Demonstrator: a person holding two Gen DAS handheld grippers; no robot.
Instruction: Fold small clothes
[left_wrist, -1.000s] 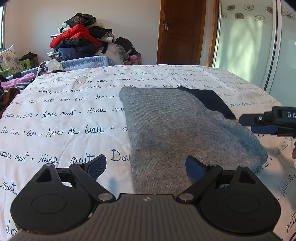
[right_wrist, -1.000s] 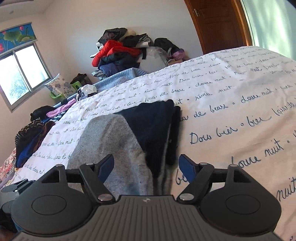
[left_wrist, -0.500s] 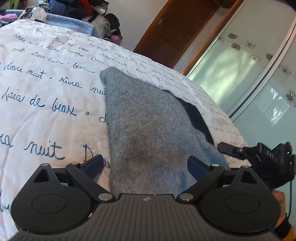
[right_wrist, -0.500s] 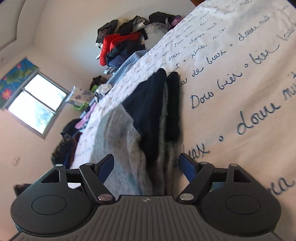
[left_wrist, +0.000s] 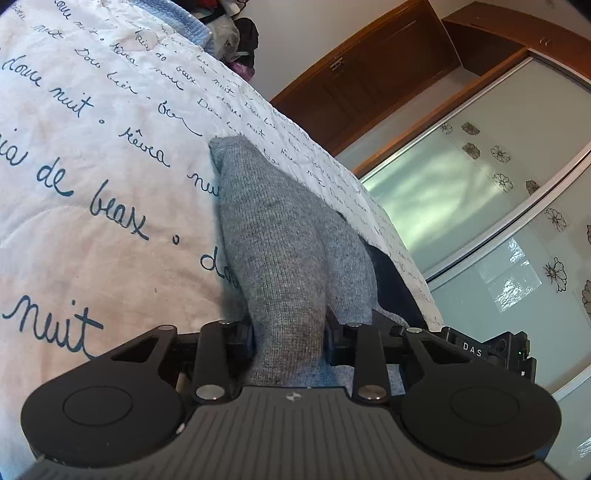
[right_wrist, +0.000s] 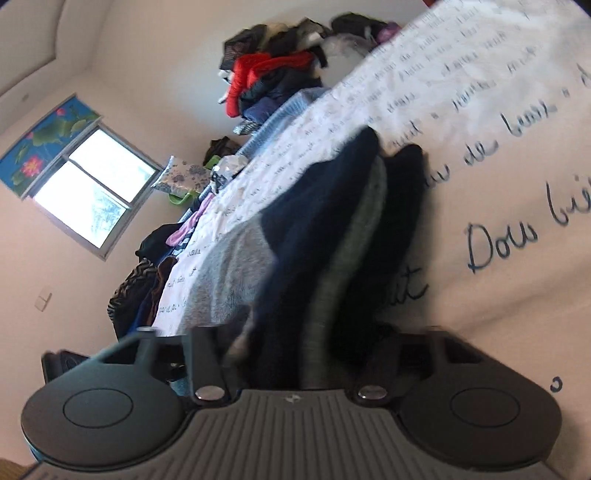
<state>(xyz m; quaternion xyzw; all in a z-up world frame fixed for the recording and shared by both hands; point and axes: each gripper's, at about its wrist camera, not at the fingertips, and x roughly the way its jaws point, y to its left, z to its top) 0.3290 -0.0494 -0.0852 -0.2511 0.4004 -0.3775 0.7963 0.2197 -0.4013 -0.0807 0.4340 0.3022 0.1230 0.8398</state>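
Observation:
A folded grey knit garment (left_wrist: 280, 236) with a dark navy part (right_wrist: 314, 206) lies on the white bedspread (left_wrist: 92, 147) printed with blue script. My left gripper (left_wrist: 290, 328) is at the garment's near edge, its jaws closing, with grey fabric bunched between the pads. My right gripper (right_wrist: 295, 339) is at the other near corner, its jaws closing too, with navy and grey layers pinched between them; this view is blurred. In the left wrist view the right gripper (left_wrist: 480, 350) shows just to the right, close by.
A heap of clothes (right_wrist: 273, 74) is piled at the far end of the bed. More garments (right_wrist: 147, 280) hang along the bed's window side. A wooden door (left_wrist: 369, 74) and frosted sliding wardrobe doors (left_wrist: 480, 203) stand beyond the bed.
Both grippers sank to the garment's near edge and rolled. Their jaws went from wide open to closed on the fabric, which now bunches up between the pads.

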